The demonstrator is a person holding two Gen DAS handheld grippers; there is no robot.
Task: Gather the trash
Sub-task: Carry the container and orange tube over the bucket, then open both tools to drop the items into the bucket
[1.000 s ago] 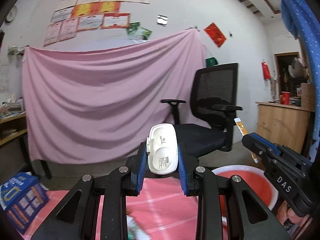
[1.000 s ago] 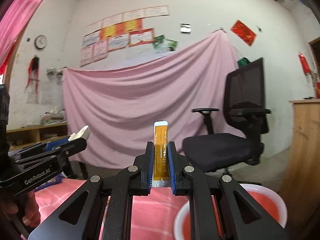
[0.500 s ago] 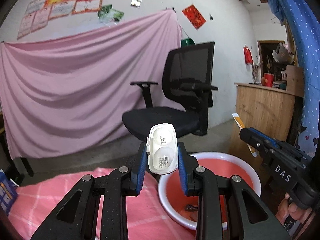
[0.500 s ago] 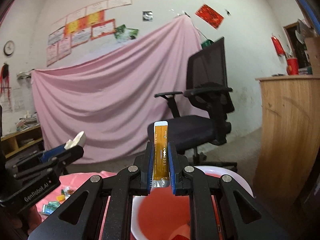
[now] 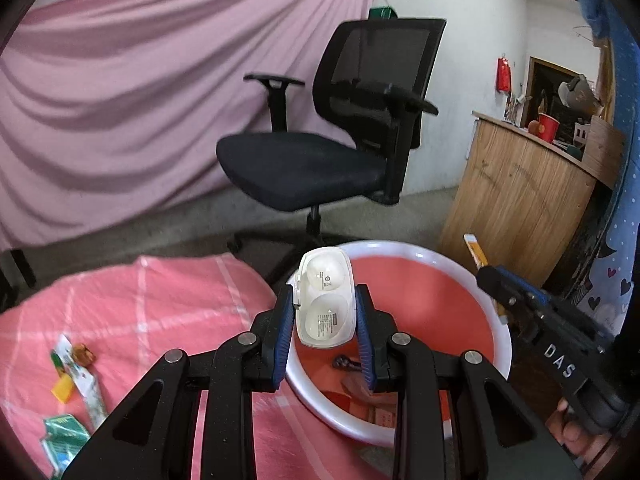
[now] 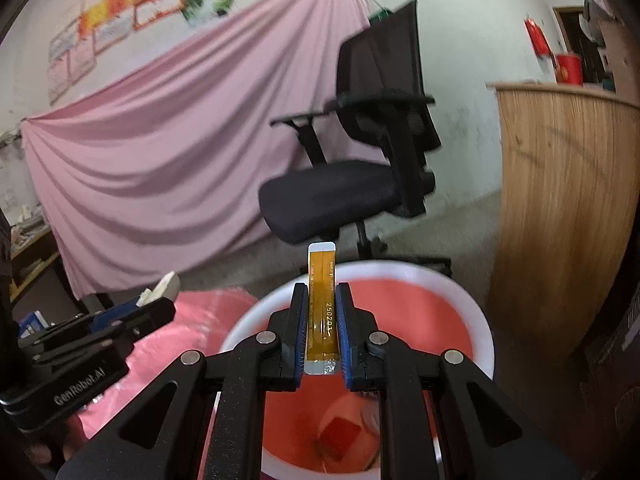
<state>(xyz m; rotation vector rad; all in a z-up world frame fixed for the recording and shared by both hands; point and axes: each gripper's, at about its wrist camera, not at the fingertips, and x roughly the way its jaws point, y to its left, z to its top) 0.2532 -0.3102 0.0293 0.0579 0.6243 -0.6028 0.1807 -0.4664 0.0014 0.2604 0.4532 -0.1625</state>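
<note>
My left gripper (image 5: 323, 334) is shut on a white plastic blister case (image 5: 325, 300) and holds it above the near rim of a red basin with a white rim (image 5: 505, 344). My right gripper (image 6: 321, 330) is shut on a thin orange sachet (image 6: 321, 312) and holds it over the same basin (image 6: 482, 320), which has a few scraps at its bottom. The right gripper also shows at the right of the left wrist view (image 5: 520, 300), and the left gripper at the left of the right wrist view (image 6: 132, 316).
Loose wrappers (image 5: 72, 384) lie on the pink checked cloth (image 5: 160, 308) to the left of the basin. A black office chair (image 5: 340, 152) stands just behind the basin, a wooden counter (image 5: 520, 200) to its right, and a pink sheet (image 5: 140, 80) hangs behind.
Both grippers have swung right and tilted down with their items, from above the pink cloth to over the red basin. Both grips are unchanged.
</note>
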